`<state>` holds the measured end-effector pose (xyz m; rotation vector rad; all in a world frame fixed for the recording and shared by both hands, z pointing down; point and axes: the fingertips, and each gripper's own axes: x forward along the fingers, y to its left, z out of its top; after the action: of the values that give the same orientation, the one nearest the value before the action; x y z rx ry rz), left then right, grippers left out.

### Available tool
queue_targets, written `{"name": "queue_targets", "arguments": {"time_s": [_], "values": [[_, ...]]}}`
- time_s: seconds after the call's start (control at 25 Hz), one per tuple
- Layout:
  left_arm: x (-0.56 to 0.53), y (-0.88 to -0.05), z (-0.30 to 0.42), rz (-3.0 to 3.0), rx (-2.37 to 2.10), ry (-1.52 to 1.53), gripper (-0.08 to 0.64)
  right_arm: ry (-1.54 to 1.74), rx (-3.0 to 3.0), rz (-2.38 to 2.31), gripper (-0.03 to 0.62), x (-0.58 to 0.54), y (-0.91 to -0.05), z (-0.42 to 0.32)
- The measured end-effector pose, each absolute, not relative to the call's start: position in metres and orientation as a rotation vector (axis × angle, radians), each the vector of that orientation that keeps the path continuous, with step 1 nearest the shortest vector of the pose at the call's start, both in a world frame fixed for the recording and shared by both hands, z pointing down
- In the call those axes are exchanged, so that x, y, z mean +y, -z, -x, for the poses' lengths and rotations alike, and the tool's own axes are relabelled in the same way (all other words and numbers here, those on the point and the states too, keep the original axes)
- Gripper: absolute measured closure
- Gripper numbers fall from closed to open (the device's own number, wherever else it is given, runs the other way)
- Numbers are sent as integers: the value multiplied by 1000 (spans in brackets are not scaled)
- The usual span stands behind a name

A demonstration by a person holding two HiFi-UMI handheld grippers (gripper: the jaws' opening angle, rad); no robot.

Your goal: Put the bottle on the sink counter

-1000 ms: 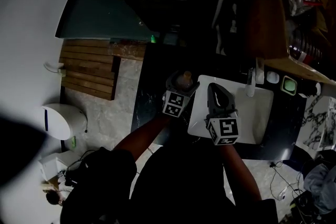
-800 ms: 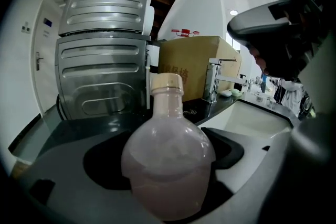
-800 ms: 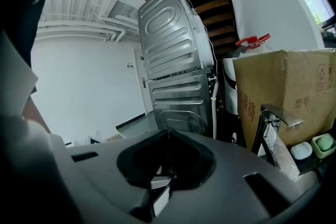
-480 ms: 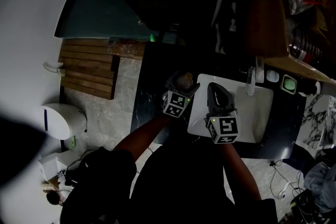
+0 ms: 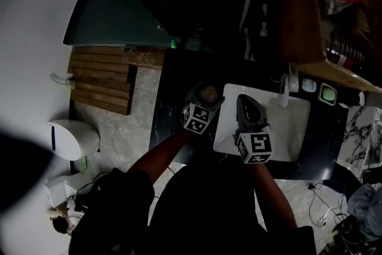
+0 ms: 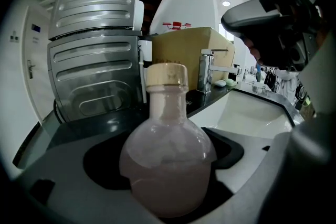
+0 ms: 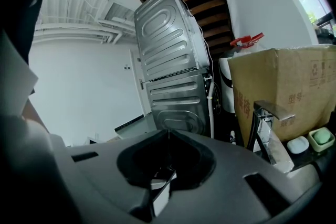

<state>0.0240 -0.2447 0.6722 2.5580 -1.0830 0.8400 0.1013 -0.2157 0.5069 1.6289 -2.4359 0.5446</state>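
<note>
Left gripper (image 5: 203, 100): fingers clamped on the round belly of the bottle, one on each side. It is over the black sink counter, just beside the basin's left edge.
Bottle (image 6: 167, 160): upright, flask-shaped and clear, with pale pink liquid in the lower part and a tan cap (image 6: 166, 75).
Bottle's underside: cut off at the bottom of the left gripper view and lost in shadow in the head view. I cannot tell whether it rests on the counter or hangs just above it.
Right gripper (image 7: 167, 140): fingers together with nothing between them. It is over the near left part of the basin, beside the left gripper but apart from it.
Sink counter (image 5: 173, 92): black and glossy, and so dark in the head view that its left edge barely shows.
Basin (image 5: 292, 128): white and rectangular, set into the counter.
Tap (image 7: 265, 126): chrome, at the basin's far edge.
Cardboard box (image 7: 286, 84): behind the tap, its right side cut off; the print is too blurred to read.
Small items: a white piece (image 7: 297, 144) and a green one (image 7: 321, 137) near the counter's far right corner, of unclear kind.
Ribbed metal panel (image 6: 94, 34): stands beyond the counter's far edge.
</note>
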Motion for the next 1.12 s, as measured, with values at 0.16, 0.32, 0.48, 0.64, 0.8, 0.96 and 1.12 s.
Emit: {"name": "queue_targets", "arguments": {"time_s": [0.16, 0.32, 0.48, 0.64, 0.8, 0.96, 1.12], "values": [[-244, -674, -22, -2547, -1105, -855, 166, -551, -2449, -1601, 553, -210, -509, -94], [-242, -676, -19, -2532, -1112, -872, 165, -587, -2466, -1567, 553, -205, -513, -80], [-240, -679, -20, -2530, -1081, -915, 166, -615, -2477, -1543, 552, -203, -517, -71], [-239, -682, -19, -2530, -1065, -946, 166, -618, -2485, -1531, 553, -204, -517, -68], [-237, -686, -20, -2530, -1031, -991, 166, -620, -2479, -1552, 552, -207, -518, -71], [-237, -686, -20, -2534, -1031, -993, 166, -624, -2489, -1579, 553, -208, -516, -71], [-237, -687, -20, -2533, -1024, -996, 166, -636, -2482, -1576, 553, -207, -517, -70]]}}
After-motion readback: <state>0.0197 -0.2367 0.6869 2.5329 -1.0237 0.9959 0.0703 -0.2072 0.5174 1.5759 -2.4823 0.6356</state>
